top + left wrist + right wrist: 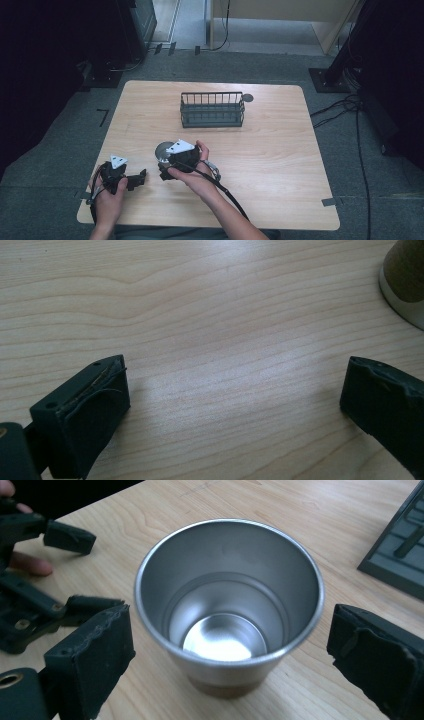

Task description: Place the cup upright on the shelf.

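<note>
The steel tumbler [227,605] stands upright between the right gripper [227,652]'s wide-open jaws: rigid, probably light and slick (empty), best pinched across its wall. The left gripper [235,405] gapes over bare counter [200,315].

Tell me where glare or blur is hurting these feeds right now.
High view: table evenly lit, surroundings very dark. Left gripper view: soft sheen on the bare wood between the open jaws, near pads blurred. Right gripper view: bright reflection on the bottom of the steel cup, rim sharp, jaws soft.
</note>
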Available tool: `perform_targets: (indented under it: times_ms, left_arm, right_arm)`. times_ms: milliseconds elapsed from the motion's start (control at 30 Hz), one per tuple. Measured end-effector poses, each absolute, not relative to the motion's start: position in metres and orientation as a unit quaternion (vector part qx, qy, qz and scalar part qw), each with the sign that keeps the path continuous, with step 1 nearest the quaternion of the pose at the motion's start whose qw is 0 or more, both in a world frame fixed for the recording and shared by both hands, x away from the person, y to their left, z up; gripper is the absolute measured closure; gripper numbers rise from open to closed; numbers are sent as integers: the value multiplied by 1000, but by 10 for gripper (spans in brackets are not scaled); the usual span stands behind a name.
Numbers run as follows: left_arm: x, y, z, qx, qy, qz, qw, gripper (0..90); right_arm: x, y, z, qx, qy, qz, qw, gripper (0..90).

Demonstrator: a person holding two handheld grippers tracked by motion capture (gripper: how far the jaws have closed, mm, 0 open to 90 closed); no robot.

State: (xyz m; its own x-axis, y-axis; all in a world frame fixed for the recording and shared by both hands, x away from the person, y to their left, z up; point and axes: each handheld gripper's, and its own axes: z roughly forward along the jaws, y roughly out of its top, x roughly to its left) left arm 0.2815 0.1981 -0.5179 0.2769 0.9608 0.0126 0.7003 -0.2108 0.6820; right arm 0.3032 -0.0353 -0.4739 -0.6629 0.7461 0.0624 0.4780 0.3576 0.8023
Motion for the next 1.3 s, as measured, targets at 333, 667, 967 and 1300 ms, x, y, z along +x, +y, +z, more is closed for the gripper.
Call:
perform_targets:
  times_ms: [333, 667, 967, 1300]
  left_arm:
    - [281, 198, -518, 746, 557, 225, 288, 0]
    - [281, 198, -518, 745, 557, 225, 289, 0]
    - [282, 198, -518, 745, 557, 225, 289, 0]
    - [282, 198, -518, 744, 558, 225, 290, 0]
  right_arm:
    - [317, -26, -489, 401, 797, 429, 141, 94]
    - [318, -26, -488, 392, 796, 435, 155, 184]
    - [320, -36, -478, 384, 792, 448, 159, 186]
    - [330, -56, -461, 396, 781, 453, 169, 186]
